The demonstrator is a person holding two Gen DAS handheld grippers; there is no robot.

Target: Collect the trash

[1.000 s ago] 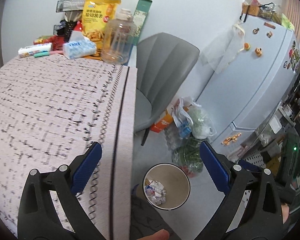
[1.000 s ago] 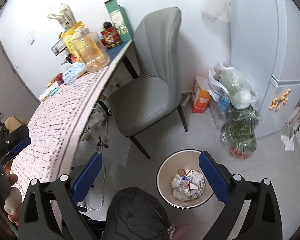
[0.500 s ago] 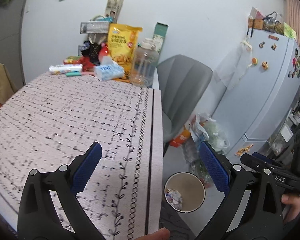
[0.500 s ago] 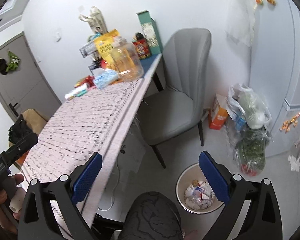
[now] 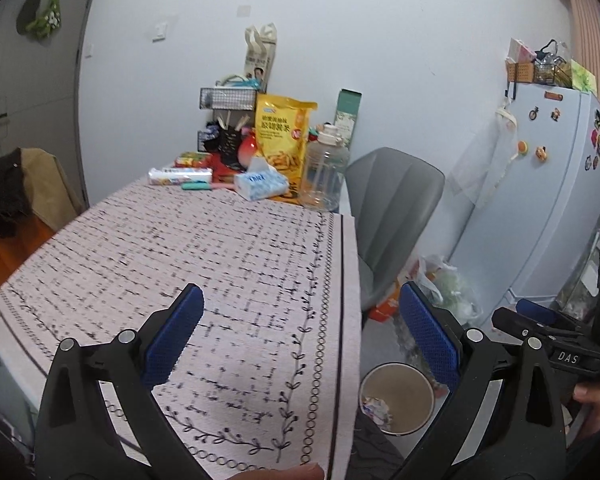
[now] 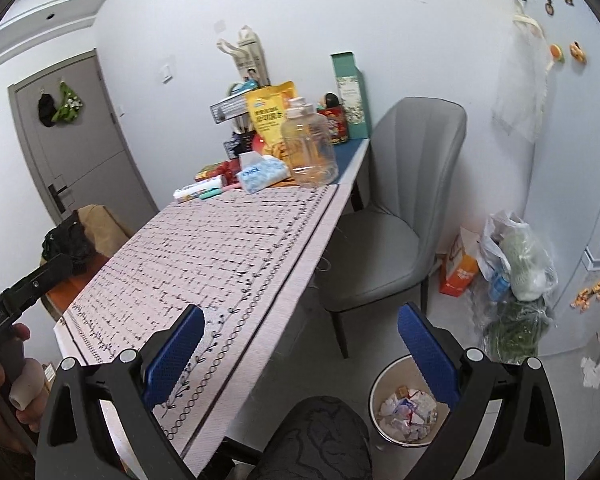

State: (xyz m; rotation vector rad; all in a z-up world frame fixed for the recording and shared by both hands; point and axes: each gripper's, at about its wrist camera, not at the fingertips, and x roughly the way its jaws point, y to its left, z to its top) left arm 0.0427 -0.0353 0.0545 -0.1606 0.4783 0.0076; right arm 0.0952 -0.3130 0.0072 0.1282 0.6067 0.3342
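here, left gripper (image 5: 300, 340) and right gripper (image 6: 298, 344) gaping, bin (image 6: 380, 384) holding trash

Left wrist view: tablecloth pattern (image 5: 220, 280) motion-blurred at centre frame. Trash bin (image 5: 396, 398), lower right, partly hidden behind the left tool (image 5: 300, 340) pad; contents too small to identify. Right tool (image 5: 548, 344) cut off at right edge; jaws not readable. Right wrist view: left tool (image 6: 24, 288) cut off at left edge. Fridge (image 6: 580, 160) cropped at right.

Home dining corner: fridge (image 5: 540, 184) with magnets, clothed table (image 5: 204, 280), chair (image 6: 396, 216), snack bags.
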